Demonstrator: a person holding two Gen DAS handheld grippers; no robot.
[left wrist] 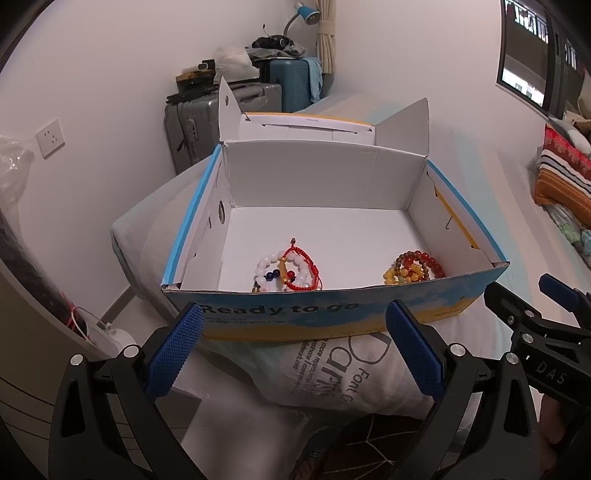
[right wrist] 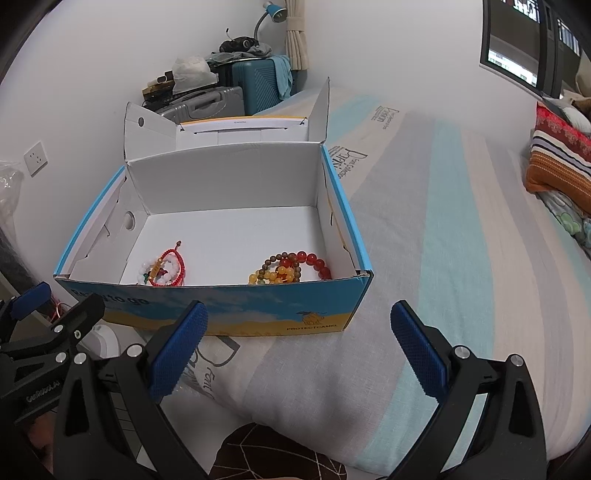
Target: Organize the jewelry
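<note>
An open blue and yellow cardboard box [left wrist: 332, 314] [right wrist: 229, 310] with a white inside sits on the bed, its lid folded back. Inside near the front wall lie a white bead bracelet tangled with a red cord bracelet [left wrist: 291, 269] [right wrist: 164, 271] on the left, and amber, red and brown bead bracelets [left wrist: 413, 267] [right wrist: 291, 267] on the right. My left gripper [left wrist: 295, 343] is open in front of the box with nothing between its blue pads. My right gripper [right wrist: 299, 347] is open too, just short of the box's front right corner. Each gripper shows at the edge of the other's view.
The box rests on a striped bedsheet [right wrist: 443, 240] with a printed white pillow [left wrist: 351, 369] under its front. Suitcases [left wrist: 207, 110] and a blue lamp [left wrist: 306, 11] stand by the far wall. Patterned pillows [right wrist: 561, 162] lie at the right. A window [right wrist: 524, 40] is top right.
</note>
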